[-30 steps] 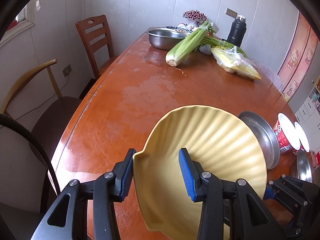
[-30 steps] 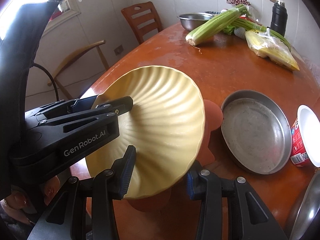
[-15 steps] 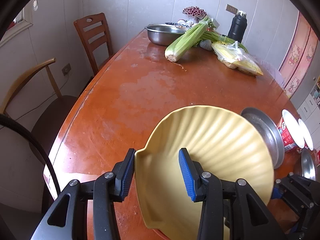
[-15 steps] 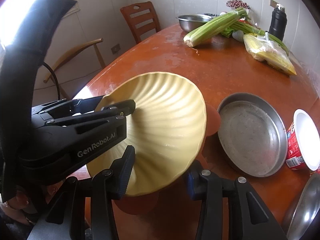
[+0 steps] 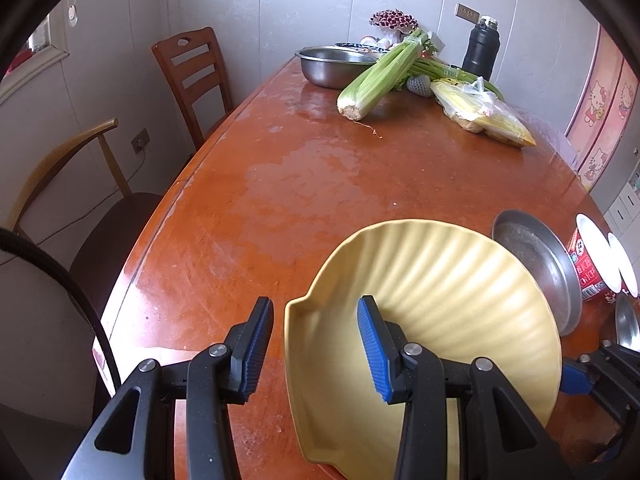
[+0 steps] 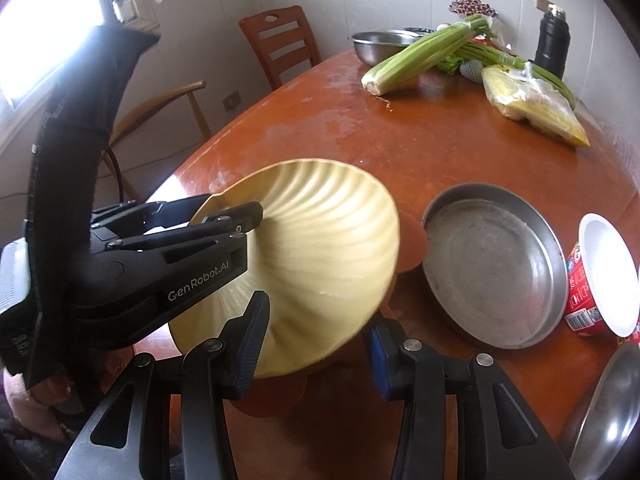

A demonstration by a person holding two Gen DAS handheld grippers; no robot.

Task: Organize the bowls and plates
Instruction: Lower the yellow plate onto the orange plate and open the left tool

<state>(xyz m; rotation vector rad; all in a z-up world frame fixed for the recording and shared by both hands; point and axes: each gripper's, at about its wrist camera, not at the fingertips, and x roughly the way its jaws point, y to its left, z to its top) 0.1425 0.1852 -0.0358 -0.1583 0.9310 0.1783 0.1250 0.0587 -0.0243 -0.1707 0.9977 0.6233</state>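
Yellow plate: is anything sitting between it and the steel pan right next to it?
Only a low orange lobe, part of something flat lying under the yellow plate, pokes out toward the steel pan. Nothing taller shows in the gap between them.

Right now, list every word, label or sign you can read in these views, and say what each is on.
"GenRobot.AI": white print on the side of the left gripper, seen from the right wrist.
Red cup: white print and a barcode on its label, too blurred and cut off to read.
Pink door panels: cartoon cat pictures, no readable words.
Nothing else legible.
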